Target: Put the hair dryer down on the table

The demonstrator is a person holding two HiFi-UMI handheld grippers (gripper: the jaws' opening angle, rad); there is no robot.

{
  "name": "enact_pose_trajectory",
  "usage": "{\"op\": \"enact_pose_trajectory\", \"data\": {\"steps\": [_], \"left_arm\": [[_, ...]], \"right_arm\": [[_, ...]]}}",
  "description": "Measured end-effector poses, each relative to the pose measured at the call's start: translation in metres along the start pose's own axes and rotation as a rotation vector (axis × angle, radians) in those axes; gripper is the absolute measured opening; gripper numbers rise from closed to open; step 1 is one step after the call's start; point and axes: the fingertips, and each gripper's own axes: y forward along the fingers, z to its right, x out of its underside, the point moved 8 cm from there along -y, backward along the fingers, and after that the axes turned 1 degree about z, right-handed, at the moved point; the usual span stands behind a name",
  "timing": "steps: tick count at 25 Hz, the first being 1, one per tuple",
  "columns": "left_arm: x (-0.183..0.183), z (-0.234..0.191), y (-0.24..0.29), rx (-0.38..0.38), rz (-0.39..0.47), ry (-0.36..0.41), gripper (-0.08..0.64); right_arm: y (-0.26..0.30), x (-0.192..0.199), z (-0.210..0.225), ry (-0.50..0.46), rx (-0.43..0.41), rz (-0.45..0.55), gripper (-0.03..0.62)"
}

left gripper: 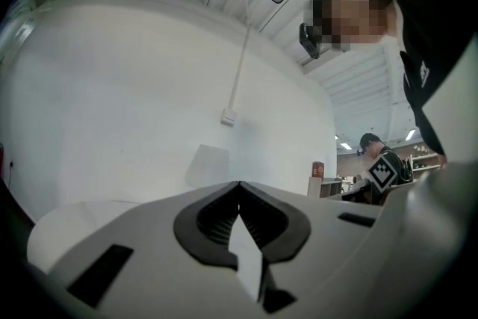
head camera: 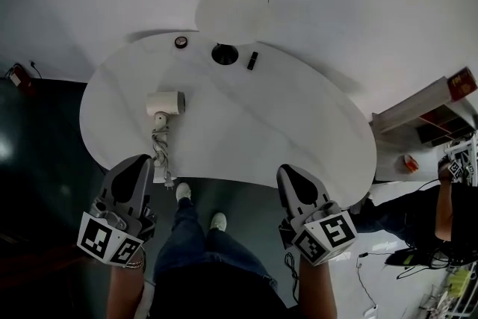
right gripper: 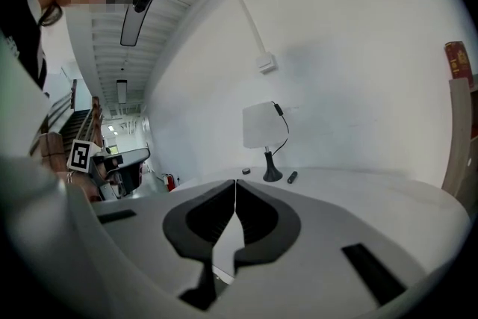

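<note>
A white hair dryer (head camera: 165, 103) lies on its side on the left part of the white rounded table (head camera: 299, 131). Its coiled cord (head camera: 160, 150) runs to the table's front edge, with the plug hanging just over it. My left gripper (head camera: 142, 163) is held below and in front of the table edge, near the plug, and does not touch the dryer. Its jaws are shut with nothing between them (left gripper: 239, 189). My right gripper (head camera: 290, 172) is held at the front edge further right, also shut and empty (right gripper: 235, 183).
A lamp with a white shade (head camera: 233, 0) and a black base (head camera: 224, 54) stands at the back of the table. Beside it lie a small round object (head camera: 180, 42) and a short black stick (head camera: 252, 60). A shelf (head camera: 429, 112) and a seated person (head camera: 441, 205) are at the right.
</note>
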Motion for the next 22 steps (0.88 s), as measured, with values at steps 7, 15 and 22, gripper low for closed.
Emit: {"op": "enact_pose_trajectory", "data": {"steps": [7, 15, 22], "left_arm": [[-0.011, 0.015, -0.027, -0.027, 0.005, 0.014, 0.017], [-0.015, 0.006, -0.040, 0.006, -0.003, -0.020, 0.017], [-0.041, -0.004, -0.068, 0.094, -0.028, 0.019, 0.017]], "right_arm": [[-0.025, -0.010, -0.012, -0.012, -0.015, 0.049, 0.018], [-0.040, -0.022, -0.037, 0.037, 0.025, 0.153, 0.018], [-0.050, -0.031, -0.081, -0.013, 0.064, 0.149, 0.018]]}}
